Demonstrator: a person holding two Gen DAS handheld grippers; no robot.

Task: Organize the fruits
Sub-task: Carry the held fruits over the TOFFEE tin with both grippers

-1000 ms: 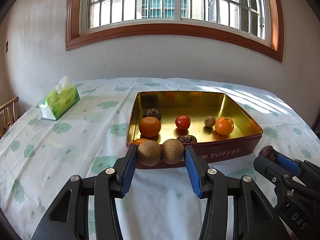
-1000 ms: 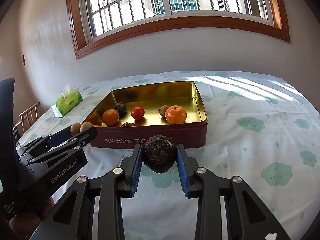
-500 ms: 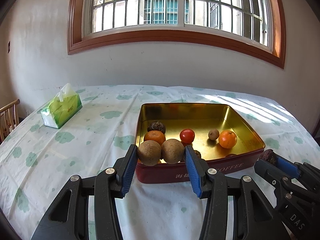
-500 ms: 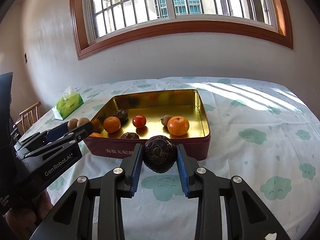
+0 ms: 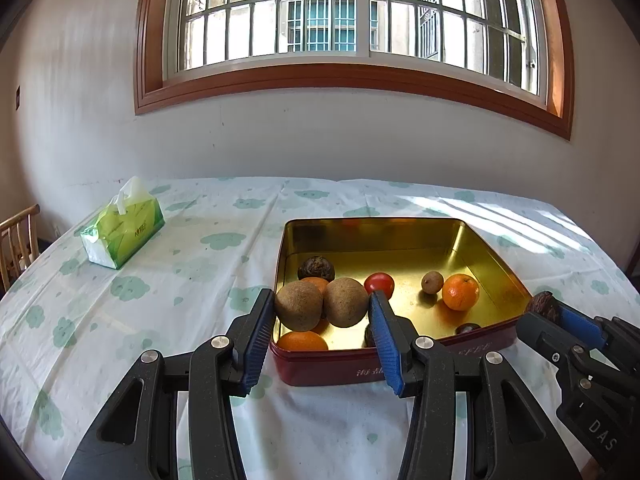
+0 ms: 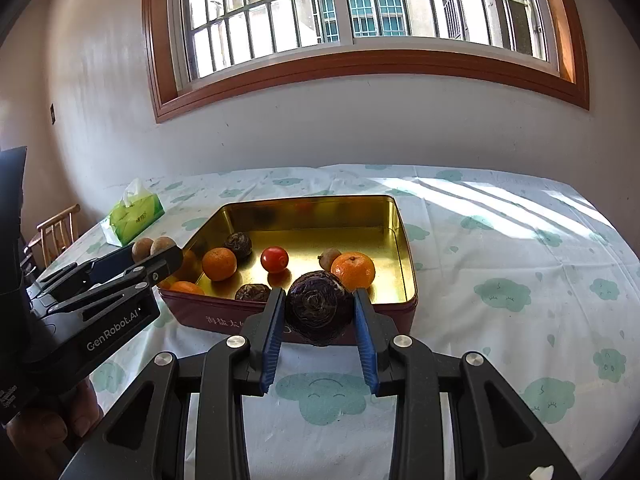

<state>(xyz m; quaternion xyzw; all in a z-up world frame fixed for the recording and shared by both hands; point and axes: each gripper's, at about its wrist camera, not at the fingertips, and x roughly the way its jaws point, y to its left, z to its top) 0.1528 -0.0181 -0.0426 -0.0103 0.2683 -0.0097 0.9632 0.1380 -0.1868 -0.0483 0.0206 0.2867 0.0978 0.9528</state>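
Observation:
My left gripper (image 5: 322,312) is shut on two brown round fruits (image 5: 320,307), held side by side above the near left corner of the red and gold tin (image 5: 496,334). My right gripper (image 6: 320,312) is shut on a dark wrinkled fruit (image 6: 320,307), held above the tin's near wall (image 6: 224,318). Inside the tin lie oranges (image 5: 460,291), a red tomato (image 5: 379,283), a small brown fruit (image 5: 432,282) and dark wrinkled fruits (image 5: 316,268). The right gripper shows at the right of the left wrist view (image 5: 552,316). The left gripper shows at the left of the right wrist view (image 6: 154,254).
A green tissue pack (image 5: 122,224) lies on the far left of the table, which is covered with a cloud-print cloth (image 6: 520,264). A wooden chair (image 5: 16,236) stands beyond the left edge. A wall with a window rises behind the table.
Both grippers have risen and moved forward with their fruit. The two brown fruits now hang over the tin's near left corner, and the dark fruit is above its front wall.

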